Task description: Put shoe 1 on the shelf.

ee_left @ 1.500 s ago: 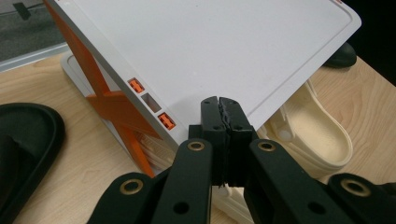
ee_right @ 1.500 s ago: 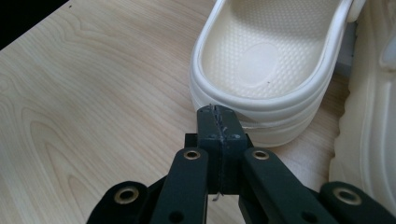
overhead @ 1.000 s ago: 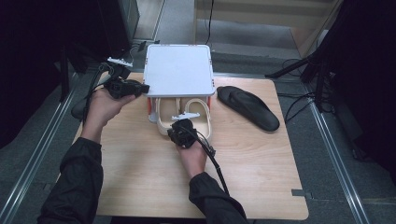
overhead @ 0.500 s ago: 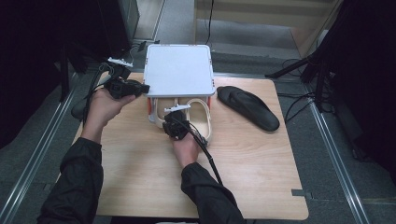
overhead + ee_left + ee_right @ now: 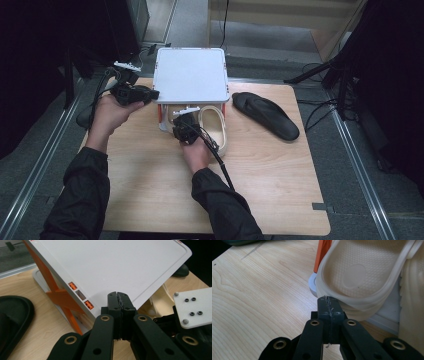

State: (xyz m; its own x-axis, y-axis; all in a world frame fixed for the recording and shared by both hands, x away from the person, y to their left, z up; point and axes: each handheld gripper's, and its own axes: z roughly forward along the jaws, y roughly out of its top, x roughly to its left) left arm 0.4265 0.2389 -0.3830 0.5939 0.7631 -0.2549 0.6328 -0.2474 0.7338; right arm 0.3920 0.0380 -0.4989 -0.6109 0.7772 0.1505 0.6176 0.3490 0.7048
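Cream clog (image 5: 362, 272) is seen on the lower tier of the white rack (image 5: 190, 75), heel rim jutting toward the tabletop (image 5: 150, 185). Right gripper (image 5: 328, 300) is brought up with jaws pressed together, tips at the rim; whether the rim is pinched cannot be told, probably only touched. Left gripper (image 5: 117, 296) is held closed and empty by the rack's top panel. Risks noted: closed jaws may shove the clog deeper or slide off the soft rim; the light rack may be tipped; the black insole (image 5: 265, 115) nearby may be nudged.

Cream slipper (image 5: 214, 126) under the rack
It lay sole-down on the white rack's (image 5: 190, 75) bottom shelf, heel end poking out over the table.
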